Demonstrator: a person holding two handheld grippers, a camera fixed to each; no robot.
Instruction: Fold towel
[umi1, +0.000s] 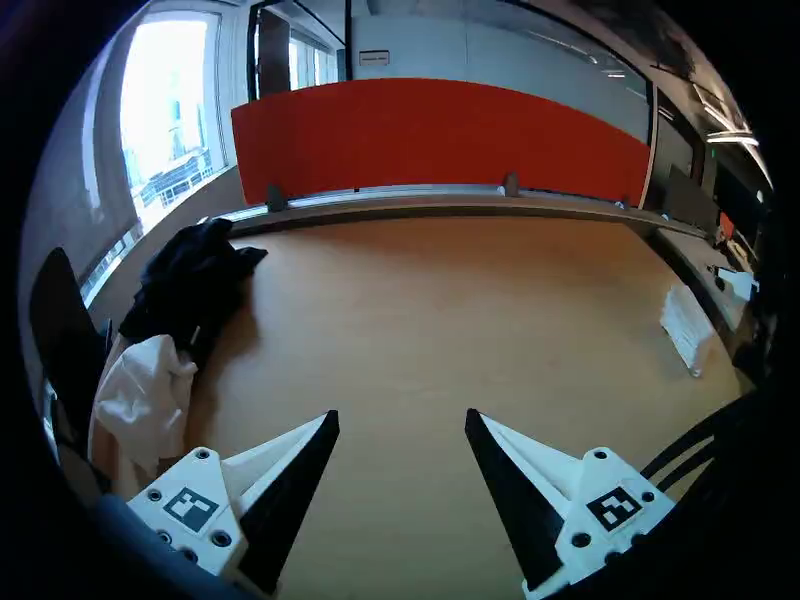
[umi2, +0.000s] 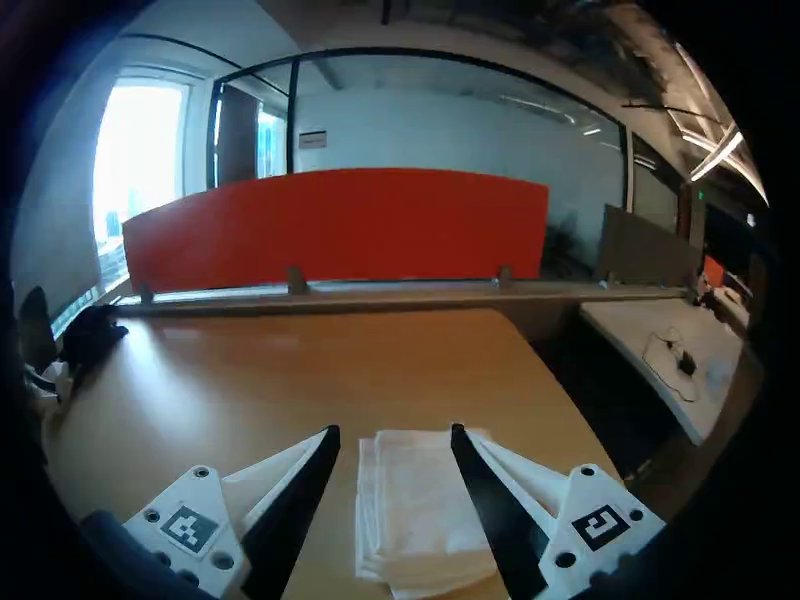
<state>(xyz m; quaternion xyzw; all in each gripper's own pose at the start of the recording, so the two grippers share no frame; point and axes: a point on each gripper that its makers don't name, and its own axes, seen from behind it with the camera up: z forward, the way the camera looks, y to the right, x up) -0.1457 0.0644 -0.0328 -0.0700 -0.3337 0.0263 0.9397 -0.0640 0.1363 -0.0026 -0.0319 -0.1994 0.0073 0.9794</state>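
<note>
view: left gripper view
left gripper (umi1: 400, 420): yours, at the bottom of the view, above bare wood of the tabletop (umi1: 440, 320)
jaws: spread wide, with nothing between them
folded white towel (umi1: 688, 328): far off to your right, lying by the tabletop's right edge, well apart from this gripper
black garment (umi1: 195, 280): heaped on the left side of the tabletop
white cloth (umi1: 145, 395): crumpled at the left edge, on the near side of the black garment and touching it
red partition (umi1: 440, 135): upright along the tabletop's far edge
window (umi1: 165, 120): bright, beyond the partition's left end

view: right gripper view
right gripper (umi2: 395, 432): yours, low over the near part of the tabletop (umi2: 300, 370)
jaws: wide apart, straddling the towel without pressing on it
folded white towel (umi2: 425, 510): flat in a neat stack between your two fingers; the right finger (umi2: 490, 490) overlaps its right edge, the left finger (umi2: 290, 490) stands just beside it with a strip of wood showing between; you cannot tell whether either finger touches the cloth
black garment (umi2: 92, 335): far off at the left edge
red partition (umi2: 335, 230): along the far edge
white desk (umi2: 665, 365): a separate surface to your right, across a gap, with a cable lying on it
</note>
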